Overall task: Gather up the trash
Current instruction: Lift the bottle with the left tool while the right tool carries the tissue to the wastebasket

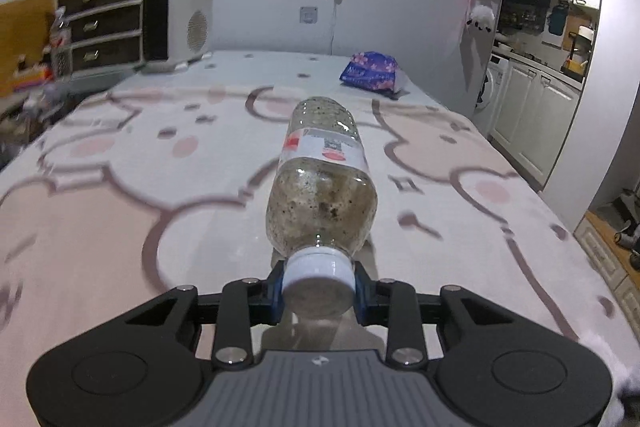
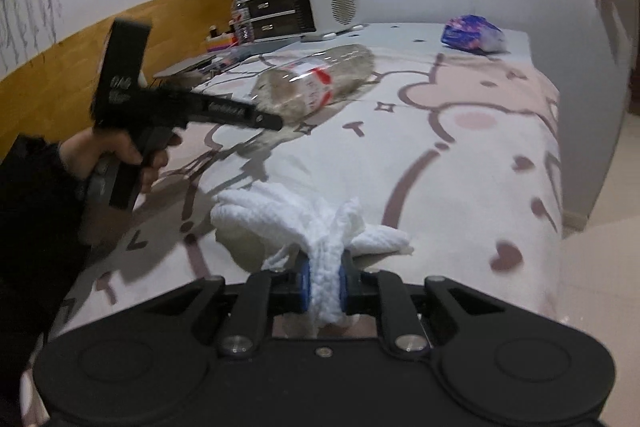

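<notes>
A: Left gripper [image 1: 318, 291]?
B: Clamped on white cap [image 1: 318, 277] of plastic bottle [image 1: 322, 183]; blue pads [image 1: 276, 293] pressing both sides. Bottle sticking straight fwd from gripper, raised off the bed [image 1: 120, 187], base pointing away.

A: Bottle material?
B: Clear plastic, cylindrical, grimy brown specks inside, white label w/ red marks round the middle.

A: Right gripper [image 2: 323, 285]?
B: Nearly closed, pinching white tissue [image 2: 280, 219]. Bunched strip squeezed between pads, rest fanning out fwd over the bed.

A: Texture?
B: Soft, crumpled, quilted paper.

A: Further out?
B: In right wrist view: hand [image 2: 116, 151] gripping left tool's handle, dark sleeve, bottle up ahead of it. Bed cover pale pink w/ cartoon outlines, fuzzy-looking. Blue-purple floral packet [image 1: 372, 73] near far edge, well apart from both grippers. White heater [image 1: 178, 23] & drawer unit [image 1: 102, 23] at far left.
</notes>
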